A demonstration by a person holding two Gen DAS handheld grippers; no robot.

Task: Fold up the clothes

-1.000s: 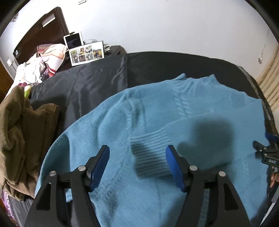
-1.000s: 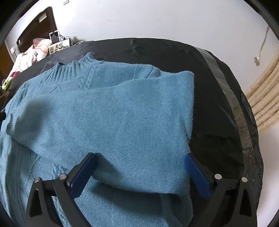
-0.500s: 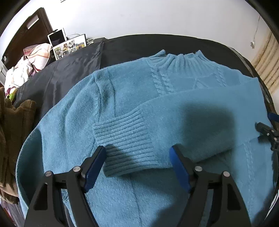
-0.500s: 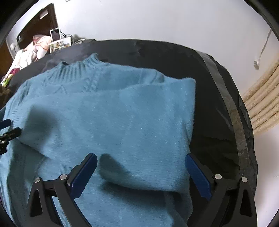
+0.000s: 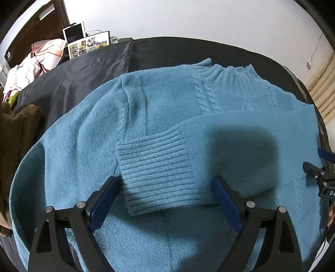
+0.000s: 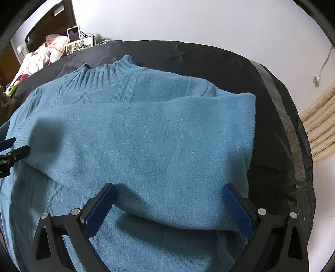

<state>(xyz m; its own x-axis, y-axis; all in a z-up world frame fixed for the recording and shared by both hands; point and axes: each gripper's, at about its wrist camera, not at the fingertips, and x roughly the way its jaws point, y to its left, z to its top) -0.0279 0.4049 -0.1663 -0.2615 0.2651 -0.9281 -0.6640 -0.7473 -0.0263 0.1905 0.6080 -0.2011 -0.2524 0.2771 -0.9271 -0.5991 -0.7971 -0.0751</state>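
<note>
**Two wrist views, both tilted steeply down over the same sweater**

Your left wrist camera looks along its fingers, close above the blue sweater, facing the far white wall. It sits over the ribbed cuff, with the right gripper at its right edge.

Your right wrist camera sits just as near and points the same way, over the sweater's right side, with the left gripper at its left edge.

Both views share the ribbed collar, the folded sleeve and the photo frame.
</note>
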